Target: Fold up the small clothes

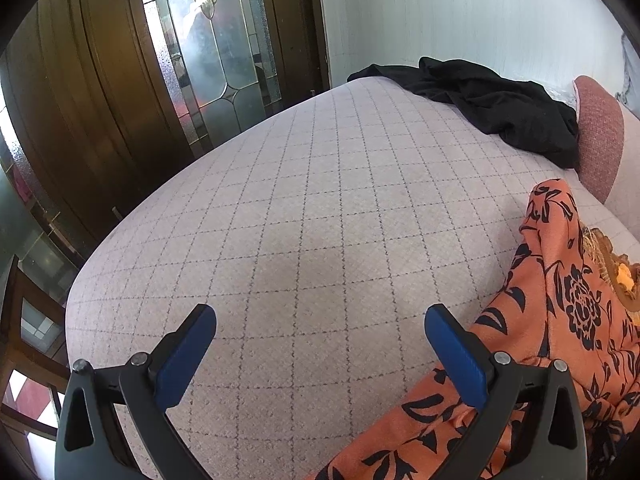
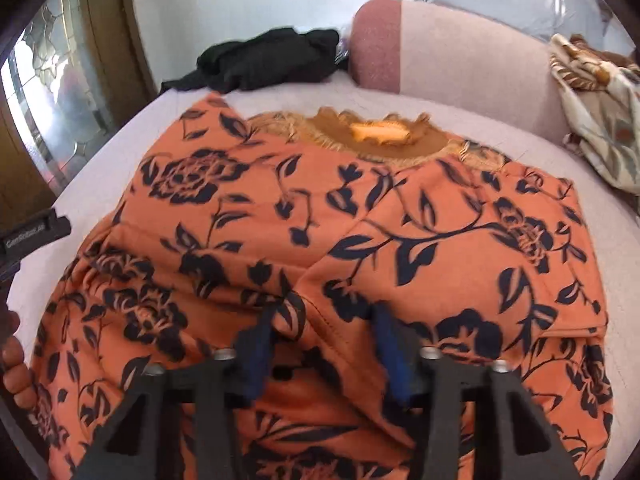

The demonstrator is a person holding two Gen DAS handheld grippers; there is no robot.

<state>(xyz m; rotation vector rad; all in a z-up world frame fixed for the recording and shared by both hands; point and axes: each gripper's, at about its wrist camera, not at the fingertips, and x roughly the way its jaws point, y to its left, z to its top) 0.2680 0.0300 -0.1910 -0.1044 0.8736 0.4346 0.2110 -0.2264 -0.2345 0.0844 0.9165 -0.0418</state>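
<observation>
Cloth first: orange floral garment [image 2: 320, 216] lies spread on the pale checked bed cover [image 1: 304, 208], neckline with brown trim [image 2: 384, 136] at the far end toward the bolster [image 2: 376, 44], hem end nearest the right wrist camera. Long axis judged to run from near edge to neckline, away from the right hand. A soft ridge runs up the middle; wrinkles bunch on the near left side.

Handling, judged: light, limp knit or jersey, no stiffness, drapes and creases freely; not fragile, not slippery on the textured cover. Best hold is likely a hem corner or side seam, pinching both layers so they travel together.

Right gripper [image 2: 324, 320] sits low over the near hem, jaws narrow, blurred; fabric lies between and beneath the pads, but whether they pinch it I cannot tell.

Left gripper [image 1: 320, 332] hangs wide apart over bare cover, nothing between the pads, garment edge just beside its right finger [image 1: 456, 352].

Black garment [image 1: 480, 104] crumpled well apart at the far corner.
</observation>
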